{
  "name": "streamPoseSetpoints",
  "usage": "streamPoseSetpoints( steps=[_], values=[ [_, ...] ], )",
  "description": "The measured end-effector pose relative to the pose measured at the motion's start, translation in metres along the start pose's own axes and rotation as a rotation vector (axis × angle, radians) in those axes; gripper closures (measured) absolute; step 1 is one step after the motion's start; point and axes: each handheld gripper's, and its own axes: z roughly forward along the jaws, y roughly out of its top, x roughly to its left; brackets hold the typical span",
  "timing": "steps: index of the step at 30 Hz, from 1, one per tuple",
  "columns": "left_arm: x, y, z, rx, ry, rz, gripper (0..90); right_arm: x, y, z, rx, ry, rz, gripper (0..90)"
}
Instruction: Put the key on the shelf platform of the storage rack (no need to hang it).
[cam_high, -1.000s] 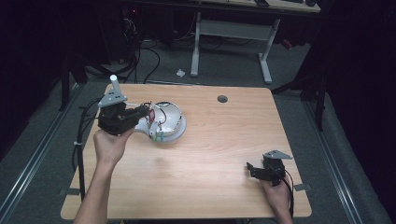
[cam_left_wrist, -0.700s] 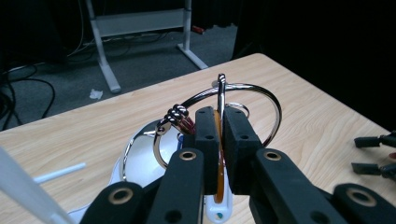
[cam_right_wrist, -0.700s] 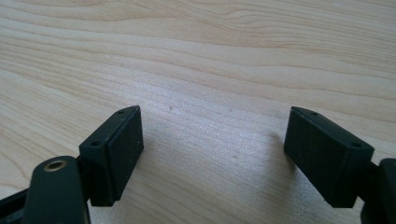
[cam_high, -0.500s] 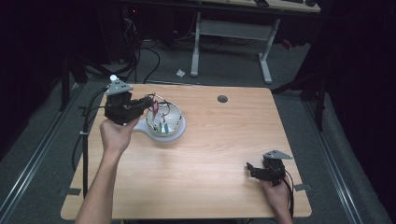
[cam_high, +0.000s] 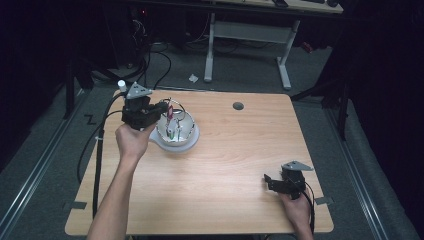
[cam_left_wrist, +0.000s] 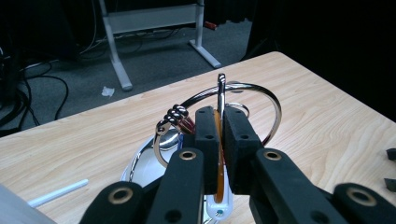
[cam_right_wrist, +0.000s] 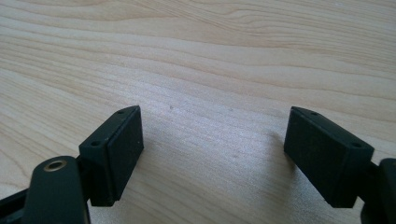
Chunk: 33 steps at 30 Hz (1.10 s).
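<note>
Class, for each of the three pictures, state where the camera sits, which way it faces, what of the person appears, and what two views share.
High view: above the person's side, facing forward and down on the wooden table; both forearms, left gripper, right gripper.
Left gripper view: rides the left gripper, facing across the table; fingers closed on a thin orange piece over the metal wire holder.
Right gripper view: rides the right gripper, facing down at bare wood; fingers apart.
Shared: high and left gripper views show the wire holder.

Dim surroundings; tabletop lit; mild blur
</note>
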Motion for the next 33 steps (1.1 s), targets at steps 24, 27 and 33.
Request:
streamPoseSetpoints(
  steps=[24,27,33],
  values=[
    [0.021,-0.021,0.025,-0.004,0.06,0.016,85.2,0.0,0.0,0.0,0.0,0.001,-0.001,19.7],
    [0.024,-0.022,0.027,-0.001,0.066,0.009,85.3,0.0,0.0,0.0,0.0,0.001,-0.002,19.7],
    [0.028,-0.026,0.032,0.004,0.078,0.011,85.2,0.0,0.0,0.0,0.0,0.0,-0.001,19.7]
  ],
)
